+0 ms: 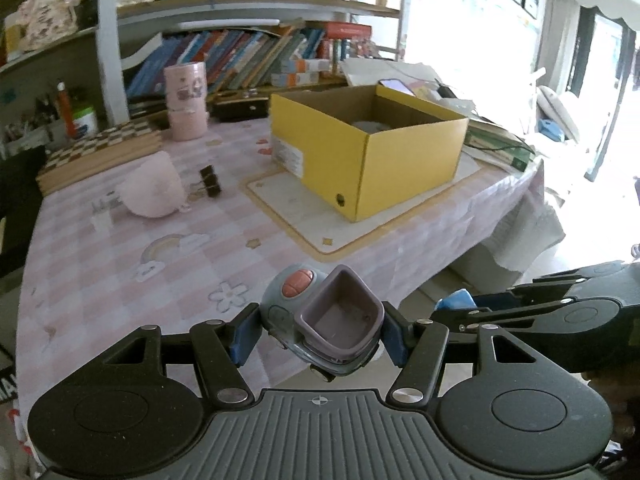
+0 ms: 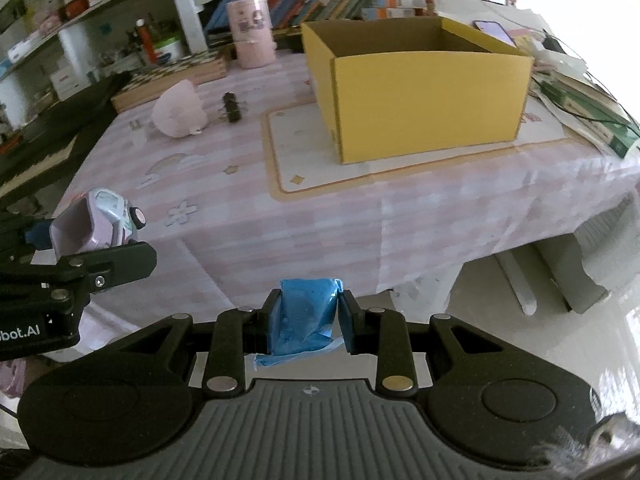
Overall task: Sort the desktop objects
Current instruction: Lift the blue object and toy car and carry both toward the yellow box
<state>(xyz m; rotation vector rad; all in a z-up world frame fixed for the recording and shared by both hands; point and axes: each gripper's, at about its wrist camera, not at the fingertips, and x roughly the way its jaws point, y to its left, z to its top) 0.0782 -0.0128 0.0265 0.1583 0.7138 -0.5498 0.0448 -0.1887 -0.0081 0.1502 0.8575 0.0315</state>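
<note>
Both grippers carry something near the table's front edge.
Left gripper (image 1: 318, 334) clamps a toy car (image 1: 320, 320); right gripper (image 2: 306, 318) pinches a blue packet (image 2: 306, 316); yellow box (image 2: 424, 96) stands beyond.

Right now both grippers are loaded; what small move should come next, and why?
Probably carry both toward the open yellow box: the left gripper holds a toy car, the right gripper a blue packet, both short of it.

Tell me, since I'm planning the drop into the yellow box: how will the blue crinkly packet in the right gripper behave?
The blue crinkly packet looks soft: it bulges between the right gripper pads and a loose flap hangs below. Probably light and floppy, so it should land without rolling.
</note>
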